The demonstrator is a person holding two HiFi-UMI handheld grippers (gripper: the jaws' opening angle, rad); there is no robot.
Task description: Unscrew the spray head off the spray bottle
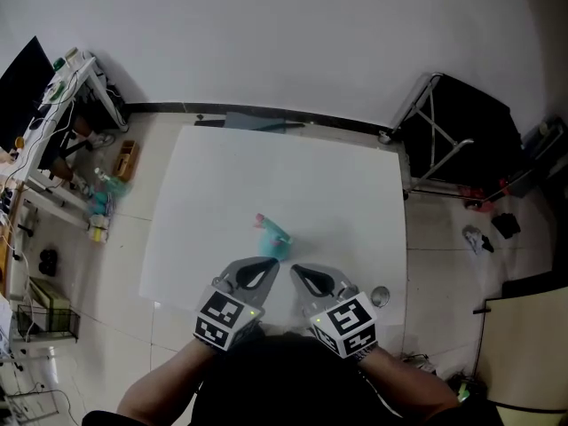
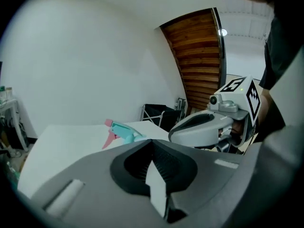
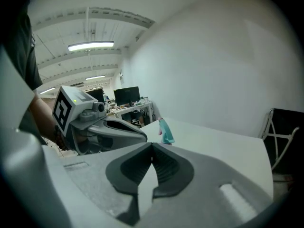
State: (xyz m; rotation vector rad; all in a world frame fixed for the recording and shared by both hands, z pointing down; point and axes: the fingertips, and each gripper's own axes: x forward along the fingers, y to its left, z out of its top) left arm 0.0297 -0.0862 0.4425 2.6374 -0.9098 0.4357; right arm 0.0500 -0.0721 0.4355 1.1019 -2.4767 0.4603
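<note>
Plainly our left gripper (image 1: 272,264) and right gripper (image 1: 295,271) are both closed and empty, the spray head (image 1: 272,234) lies on the worktop (image 1: 337,193) just ahead of them, and we see no bottle, so unscrewing looks done or unstarted.

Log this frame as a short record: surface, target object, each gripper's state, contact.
surface: white table
target: teal spray head with pink trigger, on the table just beyond both grippers; bottle body not discernible
left gripper: shut, nothing between the jaws
right gripper: shut, nothing between the jaws
contact: neither gripper touches the spray head
other: small round grey object near the table's near right corner
</note>
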